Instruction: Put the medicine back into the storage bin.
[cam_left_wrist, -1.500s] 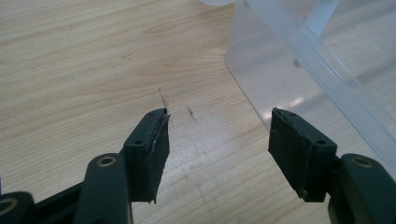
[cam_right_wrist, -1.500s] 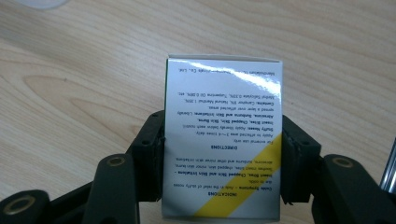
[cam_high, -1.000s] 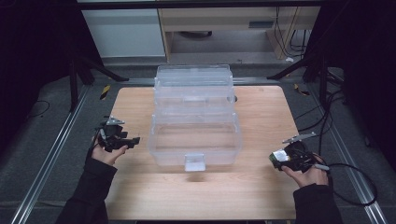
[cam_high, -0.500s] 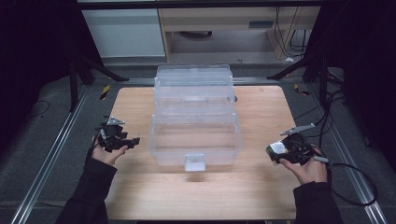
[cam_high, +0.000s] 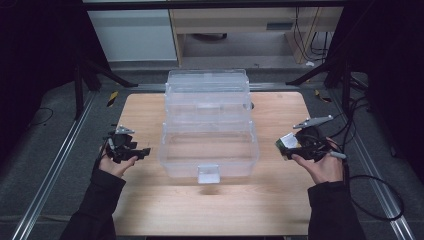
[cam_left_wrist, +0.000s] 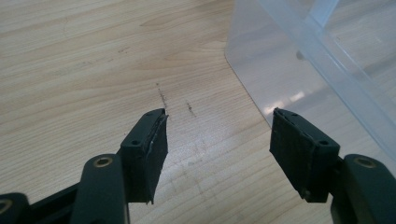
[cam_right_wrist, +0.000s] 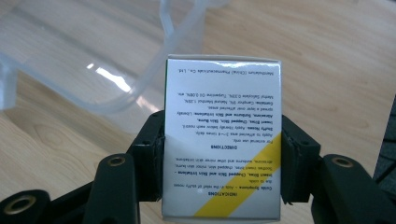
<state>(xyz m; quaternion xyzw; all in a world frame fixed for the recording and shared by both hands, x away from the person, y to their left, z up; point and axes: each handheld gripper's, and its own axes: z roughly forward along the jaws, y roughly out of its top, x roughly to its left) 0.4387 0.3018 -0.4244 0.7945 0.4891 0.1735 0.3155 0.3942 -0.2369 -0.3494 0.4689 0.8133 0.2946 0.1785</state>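
A clear plastic storage box (cam_high: 207, 125) with stepped tiers and a front latch stands in the middle of the wooden table (cam_high: 150, 210). My right gripper (cam_high: 284, 145) hangs to the right of the box, shut on a small white carton (cam_right_wrist: 223, 135) with printed directions and a yellow stripe; the carton (cam_high: 286, 144) faces the box. My left gripper (cam_high: 142, 151) rests at the table's left edge, open, with nothing between its black pads (cam_left_wrist: 152, 149). Just past its right jaw lies the corner of the clear box (cam_left_wrist: 308, 65).
Metal rails (cam_high: 60, 165) run along both sides of the table. Cables (cam_high: 375, 200) trail off the right side. A pale cabinet and a wooden shelf unit (cam_high: 225, 25) stand behind the table.
My right gripper has risen with the carton and moved a little left toward the box. The left gripper has stayed where it was.
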